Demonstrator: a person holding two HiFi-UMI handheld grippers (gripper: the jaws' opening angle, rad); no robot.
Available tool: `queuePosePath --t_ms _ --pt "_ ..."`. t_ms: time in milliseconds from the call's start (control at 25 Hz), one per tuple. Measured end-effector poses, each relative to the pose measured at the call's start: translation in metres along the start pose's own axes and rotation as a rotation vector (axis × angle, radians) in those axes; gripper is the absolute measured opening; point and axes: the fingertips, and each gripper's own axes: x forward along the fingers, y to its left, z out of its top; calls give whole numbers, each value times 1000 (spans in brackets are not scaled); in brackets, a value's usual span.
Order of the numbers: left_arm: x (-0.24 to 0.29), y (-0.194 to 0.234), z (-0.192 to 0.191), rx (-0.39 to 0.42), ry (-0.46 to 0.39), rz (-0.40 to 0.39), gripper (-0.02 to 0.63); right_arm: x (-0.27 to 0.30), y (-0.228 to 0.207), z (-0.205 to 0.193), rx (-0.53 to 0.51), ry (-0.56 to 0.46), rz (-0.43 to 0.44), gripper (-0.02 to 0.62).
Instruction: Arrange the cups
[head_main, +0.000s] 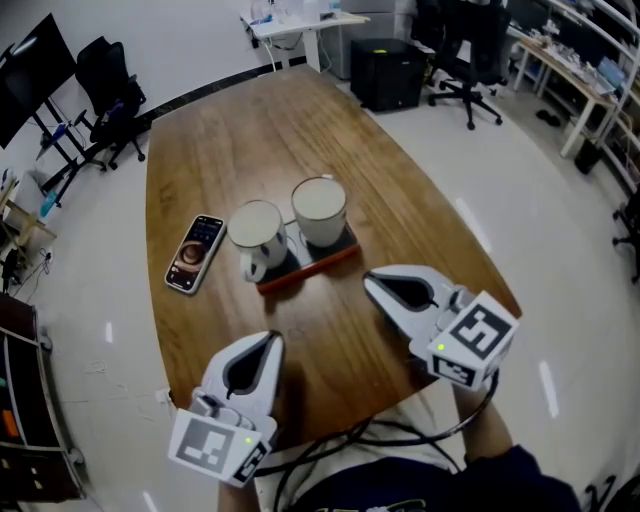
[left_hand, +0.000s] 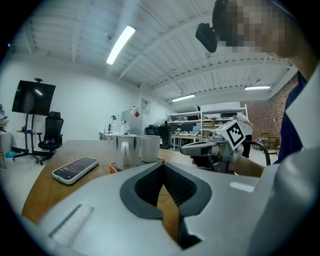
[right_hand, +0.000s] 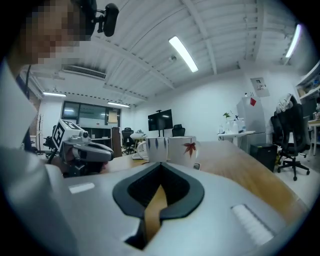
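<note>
Left gripper (head_main: 273, 340): clenched, jaws pressed together, nothing between them; held low at the desk's near edge, close to the near-left corner, tips aimed at the cups.
Right gripper (head_main: 371, 284): clenched too, jaws meeting with nothing in the grasp; held low by the desk's near-right edge, tips angled in toward the tray.
Spacing: grippers well apart, one on each side of the person's body, marker cubes toward the person; neither touching a cup.
Tray (head_main: 318, 262): dark, red-rimmed, flat on the desk around its middle, set at a slant to the near edge; just beyond both sets of tips.
Left cup (head_main: 255, 232): white with blue stripes, upright on the tray's left end, handle turned toward the near edge.
Right cup (head_main: 319, 209): white, red leaf on its side in the right gripper view, upright on the tray's right end; just beside the left cup, contact between the two not clear.
Phone (head_main: 196, 252): face up, screen lit, flat on the desk near the left edge; left of the tray and apart from it.
Desk (head_main: 250, 130): brown wood, rounded corners, bare across its far half.
</note>
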Motion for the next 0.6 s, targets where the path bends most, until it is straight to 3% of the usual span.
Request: queuePosePath --t_ms 440,600 --pt "6 -1 -1 -9 3 -16 3 2 4 -1 0 8 33 3" --pt "2 6 -4 -13 4 30 4 4 7 -4 0 11 51 3"
